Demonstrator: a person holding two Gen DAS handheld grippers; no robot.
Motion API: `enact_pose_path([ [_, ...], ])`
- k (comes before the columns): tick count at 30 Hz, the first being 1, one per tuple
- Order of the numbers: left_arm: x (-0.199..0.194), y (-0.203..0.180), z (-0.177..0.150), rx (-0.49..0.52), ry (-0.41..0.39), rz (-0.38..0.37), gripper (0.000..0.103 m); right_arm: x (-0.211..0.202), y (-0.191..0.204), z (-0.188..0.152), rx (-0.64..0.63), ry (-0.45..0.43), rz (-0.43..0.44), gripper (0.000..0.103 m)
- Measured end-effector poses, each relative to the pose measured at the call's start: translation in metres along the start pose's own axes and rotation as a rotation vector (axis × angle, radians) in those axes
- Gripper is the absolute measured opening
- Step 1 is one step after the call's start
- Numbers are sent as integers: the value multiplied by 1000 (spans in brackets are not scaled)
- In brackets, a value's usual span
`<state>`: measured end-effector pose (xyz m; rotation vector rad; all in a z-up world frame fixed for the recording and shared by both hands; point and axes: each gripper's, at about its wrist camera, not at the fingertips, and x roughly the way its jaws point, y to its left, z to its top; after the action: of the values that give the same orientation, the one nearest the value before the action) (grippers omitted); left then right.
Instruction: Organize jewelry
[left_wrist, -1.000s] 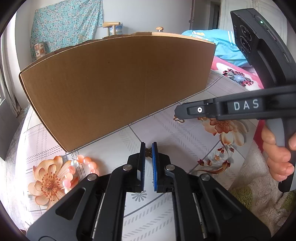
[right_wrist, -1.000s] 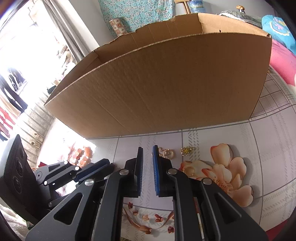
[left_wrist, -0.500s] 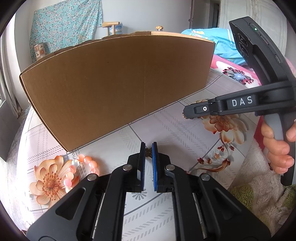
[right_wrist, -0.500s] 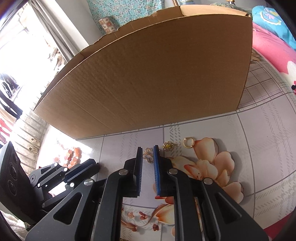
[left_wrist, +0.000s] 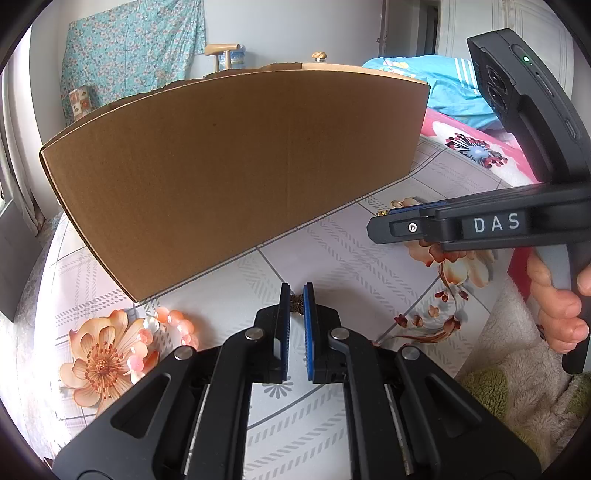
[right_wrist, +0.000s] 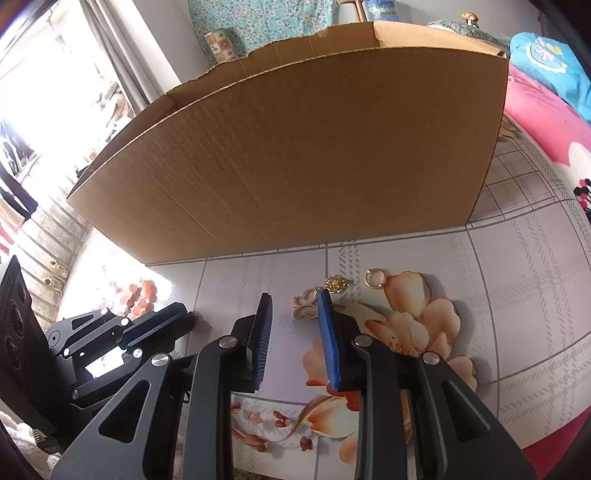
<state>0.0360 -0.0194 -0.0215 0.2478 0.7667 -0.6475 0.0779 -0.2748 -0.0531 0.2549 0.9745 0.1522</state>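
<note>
Beads (left_wrist: 170, 319): pink string on the cloth (left_wrist: 332, 251), far left, beside a printed flower, near the box corner; not touched.
Left gripper (left_wrist: 296, 295): jaws narrow, closed on a small brown piece (left_wrist: 296, 303) at the very tips; held low, just above or on the cloth, cannot tell which.
Box (left_wrist: 236, 166): plain cardboard, open on top, standing behind both grippers; inside hidden from both views.
Right gripper (right_wrist: 295, 295): jaws moderately wide, holding nothing; tips low over the cloth, on either side of the butterfly (right_wrist: 306, 308).
Butterfly: gold with pale wings, flat on the cloth, close against the right pad, well off the left pad.
Charm (right_wrist: 337, 283): small gold flower, just beyond the butterfly, towards the box.
Ring (right_wrist: 373, 277): gold, just right of the charm, at the edge of a printed petal.
Hand (left_wrist: 557, 314): right one, wrapped around the handle, at the far right of the left view.
Step in hand: probably picking up the loose pieces, one per gripper; left grasp made, right grasp being lined up.
Next move: likely to centre the right tips on the butterfly, close gently, then lift over the box wall; thin flat metal, so easy to slip or to push aside.
Writing: "DAS" (left_wrist: 496, 223) in white on the right gripper's side; nothing readable on the box.
</note>
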Motion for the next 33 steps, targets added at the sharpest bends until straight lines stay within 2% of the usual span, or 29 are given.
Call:
enact_pose_path([
  [9, 0, 0, 0, 0, 0, 0, 6, 12, 13, 3, 20, 35, 128, 26],
  [18, 0, 0, 0, 1, 0, 1, 6, -4, 3, 10, 10, -20, 24, 26],
  [33, -1, 4, -1, -8, -2, -9, 6, 9, 20, 17, -52, 38, 83, 26],
])
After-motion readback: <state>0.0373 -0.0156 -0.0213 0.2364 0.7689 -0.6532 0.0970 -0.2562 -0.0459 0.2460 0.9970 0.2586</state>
